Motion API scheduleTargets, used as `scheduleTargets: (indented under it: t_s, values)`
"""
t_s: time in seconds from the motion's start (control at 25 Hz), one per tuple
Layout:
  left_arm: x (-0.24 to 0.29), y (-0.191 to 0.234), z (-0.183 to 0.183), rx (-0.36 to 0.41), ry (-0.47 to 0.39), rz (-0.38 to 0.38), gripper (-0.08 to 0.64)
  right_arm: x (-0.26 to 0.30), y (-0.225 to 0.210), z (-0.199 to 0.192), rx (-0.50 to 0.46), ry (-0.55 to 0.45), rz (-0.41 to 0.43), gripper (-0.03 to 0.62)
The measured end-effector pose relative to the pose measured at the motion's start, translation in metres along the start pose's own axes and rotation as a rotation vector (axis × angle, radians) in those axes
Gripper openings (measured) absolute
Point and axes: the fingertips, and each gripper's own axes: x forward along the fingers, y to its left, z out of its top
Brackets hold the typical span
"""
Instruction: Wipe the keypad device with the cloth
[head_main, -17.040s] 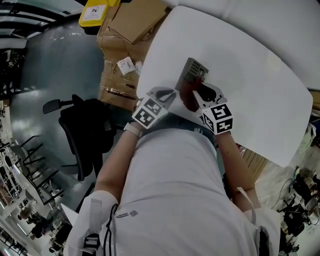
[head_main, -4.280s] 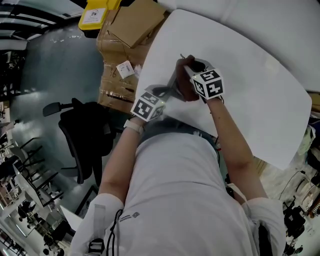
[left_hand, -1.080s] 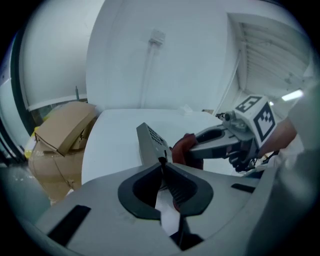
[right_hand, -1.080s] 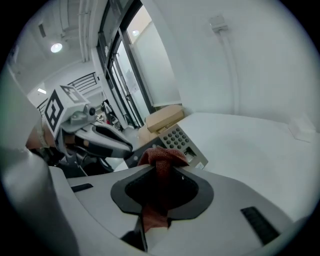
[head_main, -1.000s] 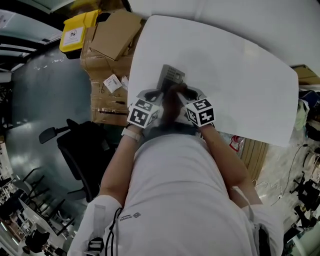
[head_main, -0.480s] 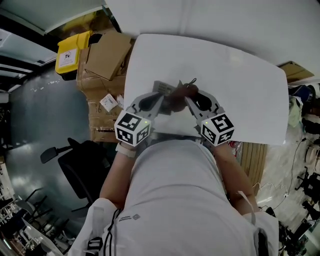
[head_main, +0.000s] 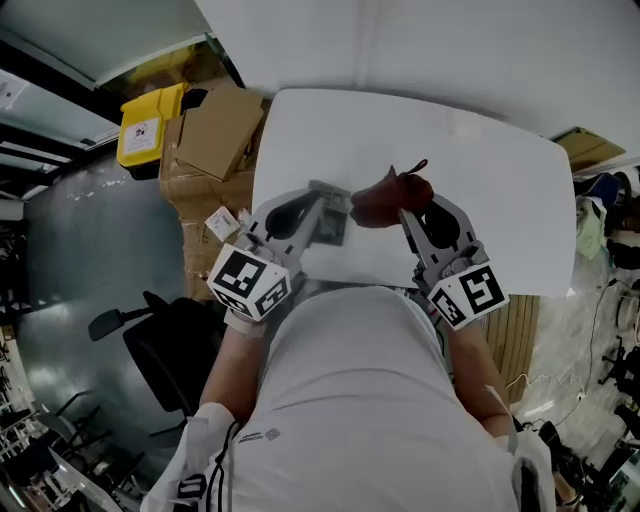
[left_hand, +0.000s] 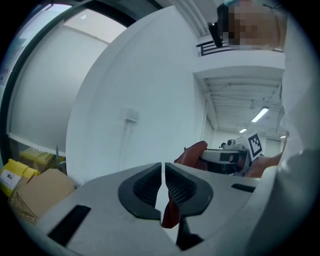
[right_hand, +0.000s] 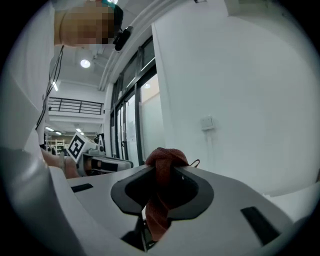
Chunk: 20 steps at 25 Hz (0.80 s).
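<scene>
Right gripper: Your right gripper (right_hand: 163, 171) is clamped on the cloth (right_hand: 159, 212), with both jaws pressed against the fabric.
Cloth: Red-brown. It bunches up above the jaw tips and hangs down below them. In the head view it sits at the right gripper's tips, over the table (head_main: 480, 150).
Left gripper: Your left gripper (left_hand: 163, 167) has its jaws drawn together to a thin slit. Only the pale wall shows through the slit. The cloth appears past the right jaw.
Keypad device: In the head view the grey keypad device (head_main: 338, 228) lies at the left gripper's tips, over the near left part of the table. You cannot tell whether the jaws pinch it or whether it rests on the tabletop.
Device to cloth: Just beside each other. You cannot tell whether they touch.
Gripper layout: Both grippers angle inward with their tips near each other. The marker cubes sit toward your body.
Table: White, with a wall behind it.
Surroundings: Cardboard boxes (head_main: 215, 130) and a yellow bin (head_main: 145, 125) stand past the table's left edge. A black chair (head_main: 150, 320) stands on the floor to your left.
</scene>
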Motion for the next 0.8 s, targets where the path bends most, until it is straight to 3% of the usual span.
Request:
scheduleTargets:
  t_s: [0.32,0.8]
  values:
    - [0.006,-0.015,0.007,0.014,-0.012,-0.021,0.029,-0.011,0.003,0.019,-0.011,-0.034,-0.016,0.081]
    - [0.002,-0.013,0.002,0.000,-0.022,0.009,0.031,-0.011,-0.001,0.013,0.003,-0.023,-0.029,0.081]
